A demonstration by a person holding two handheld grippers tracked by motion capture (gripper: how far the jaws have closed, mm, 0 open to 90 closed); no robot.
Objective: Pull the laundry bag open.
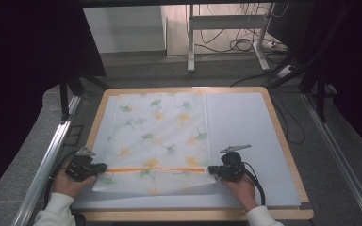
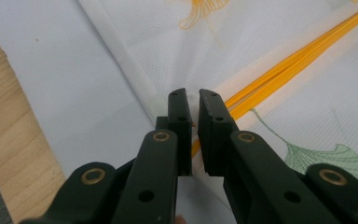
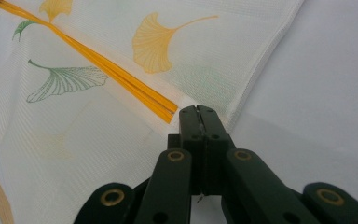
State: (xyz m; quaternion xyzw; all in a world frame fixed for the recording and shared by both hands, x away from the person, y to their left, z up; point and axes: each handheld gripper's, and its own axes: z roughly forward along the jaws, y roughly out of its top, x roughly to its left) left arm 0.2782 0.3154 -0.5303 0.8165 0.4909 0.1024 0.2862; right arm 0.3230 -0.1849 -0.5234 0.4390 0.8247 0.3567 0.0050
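A white mesh cloth bag [image 1: 160, 136] printed with green and yellow ginkgo leaves lies flat on a pale mat [image 1: 250, 127]. An orange zip [image 1: 155, 169] runs straight across its near part. My left gripper [image 1: 104, 166] pinches the bag's left edge at the zip's end; in the left gripper view [image 2: 196, 98] the jaws stand nearly together with white fabric in the narrow slit. At the bag's right edge, just past the other zip end [image 3: 165, 109], my right gripper [image 1: 212, 169] is shut on the fabric, its jaws [image 3: 198, 111] pressed fully together.
The mat covers a wooden tabletop [image 1: 285, 141], whose rim shows all round. Metal rails run along the left [image 1: 52, 155] and right [image 1: 344, 160] of the table. Beyond it stand a desk frame and loose cables [image 1: 235, 42] on the floor.
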